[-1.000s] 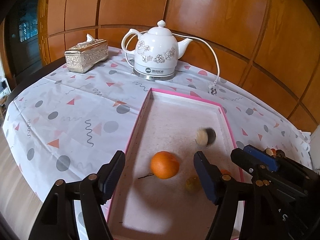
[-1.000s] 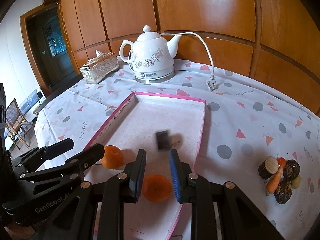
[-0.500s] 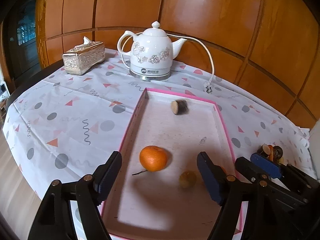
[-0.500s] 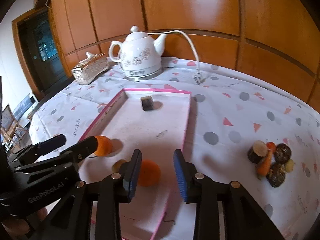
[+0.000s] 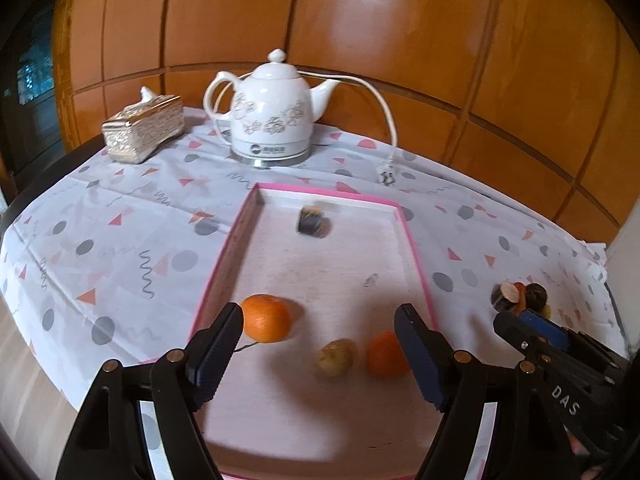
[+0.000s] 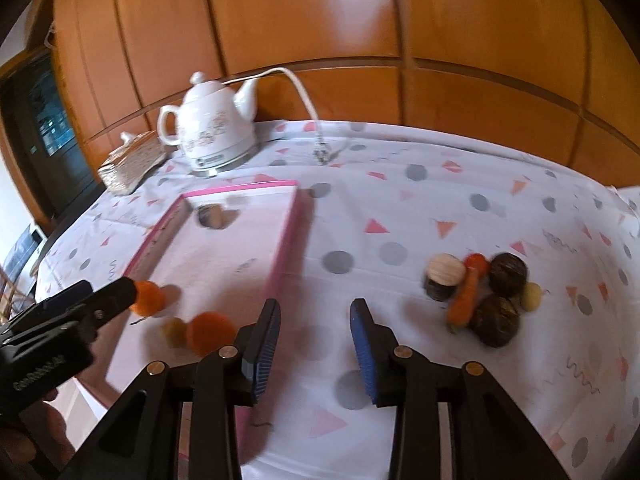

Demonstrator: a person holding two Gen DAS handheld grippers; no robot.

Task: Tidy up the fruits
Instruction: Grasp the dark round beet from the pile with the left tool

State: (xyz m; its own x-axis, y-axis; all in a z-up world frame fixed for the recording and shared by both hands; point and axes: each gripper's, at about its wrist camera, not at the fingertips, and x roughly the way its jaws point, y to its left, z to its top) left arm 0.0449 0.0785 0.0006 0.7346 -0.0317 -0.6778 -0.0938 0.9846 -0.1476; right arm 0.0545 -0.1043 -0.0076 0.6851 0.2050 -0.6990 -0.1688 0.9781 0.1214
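Note:
A pink-rimmed tray point(image 5: 412, 240) point(image 6: 286, 236) holds two oranges point(image 5: 266, 318) point(image 5: 386, 354), a small yellowish fruit point(image 5: 335, 358) and a dark cut piece point(image 5: 310, 220) near its far end. The same dark piece shows in the right wrist view point(image 6: 211, 216). A pile of fruits point(image 6: 480, 294) lies on the cloth right of the tray: a dark piece with a pale cut face point(image 6: 444, 276), a carrot point(image 6: 464, 300) and dark round fruits. My left gripper point(image 5: 320, 352) is open and empty over the tray's near end. My right gripper point(image 6: 314, 338) is open and empty over the cloth, left of the pile.
A white kettle point(image 5: 274, 116) with its cord and plug point(image 5: 387, 174) stands behind the tray. A silver tissue box point(image 5: 140, 128) sits at the back left. The patterned cloth point(image 5: 100, 240) drops off at the table's left edge. A wooden wall stands behind.
The dark piece rolled to the tray's far end. My right gripper opened wider and swung right, off the tray, toward the pile. My left gripper pulled back a little.

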